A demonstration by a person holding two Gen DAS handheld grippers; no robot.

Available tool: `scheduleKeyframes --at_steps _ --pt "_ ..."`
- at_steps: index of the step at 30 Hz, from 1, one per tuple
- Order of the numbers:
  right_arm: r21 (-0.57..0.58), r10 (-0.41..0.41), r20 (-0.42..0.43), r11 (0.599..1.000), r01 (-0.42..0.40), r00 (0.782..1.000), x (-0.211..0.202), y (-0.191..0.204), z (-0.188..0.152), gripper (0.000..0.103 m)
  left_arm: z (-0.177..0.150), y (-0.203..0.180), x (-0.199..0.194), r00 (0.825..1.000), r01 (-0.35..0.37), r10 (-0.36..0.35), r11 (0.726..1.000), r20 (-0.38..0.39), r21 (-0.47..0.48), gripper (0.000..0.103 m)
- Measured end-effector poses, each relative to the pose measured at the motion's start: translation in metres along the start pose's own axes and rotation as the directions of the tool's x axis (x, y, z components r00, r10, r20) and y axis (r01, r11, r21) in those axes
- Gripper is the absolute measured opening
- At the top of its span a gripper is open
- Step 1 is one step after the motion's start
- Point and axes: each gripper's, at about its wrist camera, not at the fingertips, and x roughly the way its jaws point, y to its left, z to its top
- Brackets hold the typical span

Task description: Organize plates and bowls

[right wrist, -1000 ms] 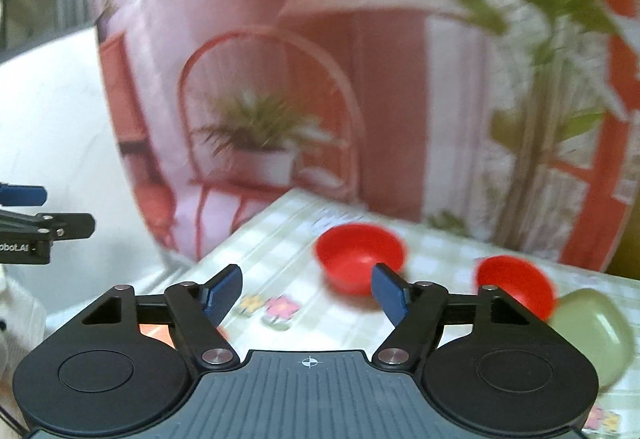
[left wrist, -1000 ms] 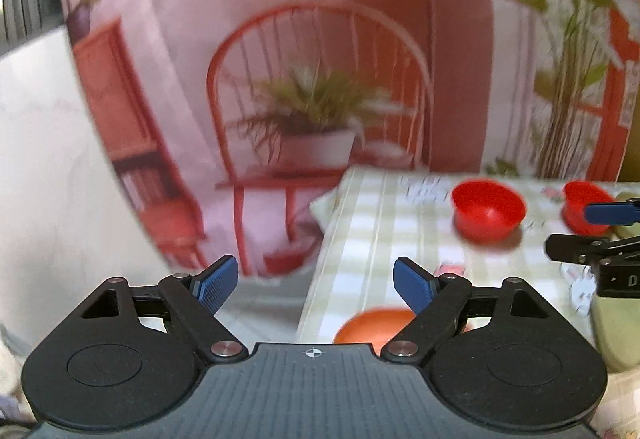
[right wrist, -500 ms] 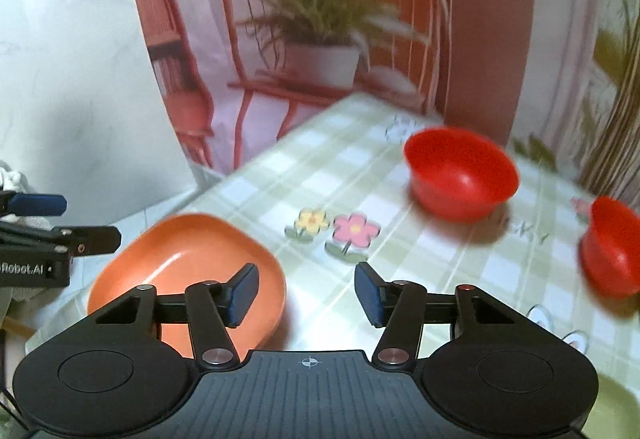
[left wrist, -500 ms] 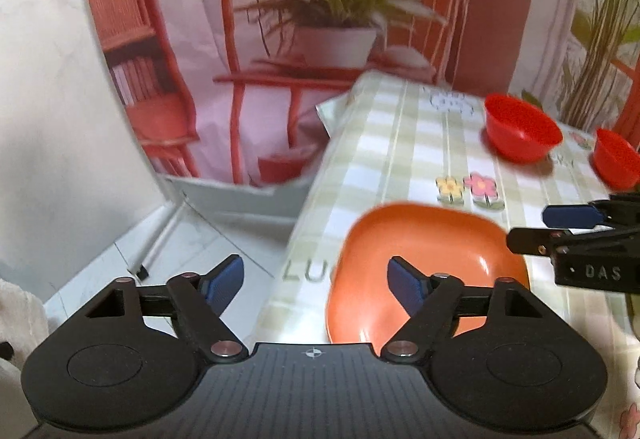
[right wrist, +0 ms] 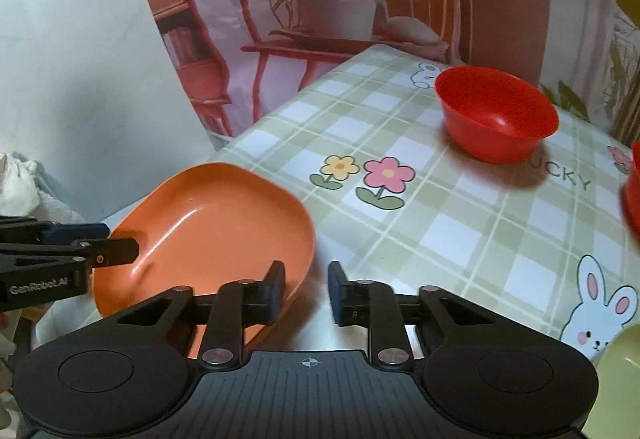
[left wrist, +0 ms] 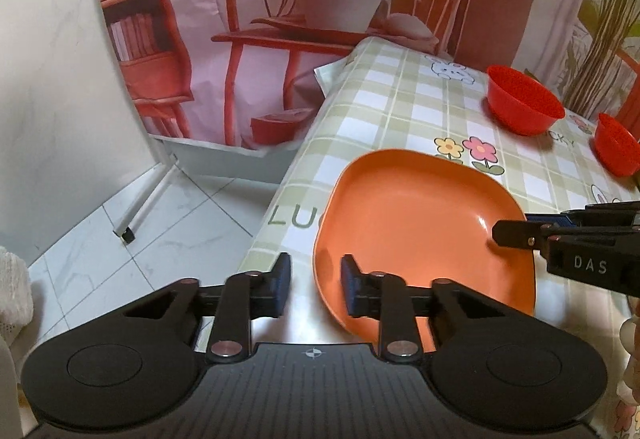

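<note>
An orange plate [left wrist: 420, 223] with rounded corners lies near the front left corner of the checked table. My left gripper [left wrist: 315, 285] straddles its left rim, one pad outside and one over the plate's inside. Its jaws are closing and a gap still shows beside the rim. My right gripper [right wrist: 307, 289] straddles the right rim of the orange plate [right wrist: 216, 215] in the same way. Its jaws are also closing, with bare cloth visible between rim and outer pad. Each gripper shows in the other's view, the right gripper [left wrist: 516, 227] and the left gripper [right wrist: 112, 239].
Two red bowls [left wrist: 524, 107] [left wrist: 616, 151] stand farther back on the table [right wrist: 460, 223]. A pale green plate [right wrist: 624, 371] pokes in at the right front. The table's left edge [left wrist: 288, 183] drops to a tiled floor. A printed backdrop hangs behind.
Both grippers have come down to the table and their jaws have narrowed a lot. They now sit over opposite rims of the orange plate.
</note>
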Motion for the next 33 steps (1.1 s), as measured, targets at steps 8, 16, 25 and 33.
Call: scheduleKeyframes --at_steps 8,16,25,33 --pt "0.02 0.008 0.008 1.0 -0.008 1.0 -0.003 0.001 -0.001 0.013 -0.009 -0.004 -0.005 1.0 -0.021 0.021 0.999 0.006 -0.047 0.007" --pt "0.063 -0.018 0.022 0.998 0.016 1.0 -0.012 -0.005 -0.008 0.011 -0.007 -0.015 -0.013 1.0 -0.006 0.007 0.998 0.007 -0.061 0.007" --pt "0.167 -0.061 0.078 0.985 0.047 0.995 -0.048 -0.033 -0.006 0.009 0.01 -0.053 -0.033 0.997 0.046 -0.045 0.999 0.061 -0.013 0.007" --pt "0.278 -0.124 0.154 0.957 0.077 0.98 -0.092 -0.081 -0.005 0.007 0.023 -0.108 -0.047 0.988 0.119 -0.124 0.991 0.094 0.058 0.008"
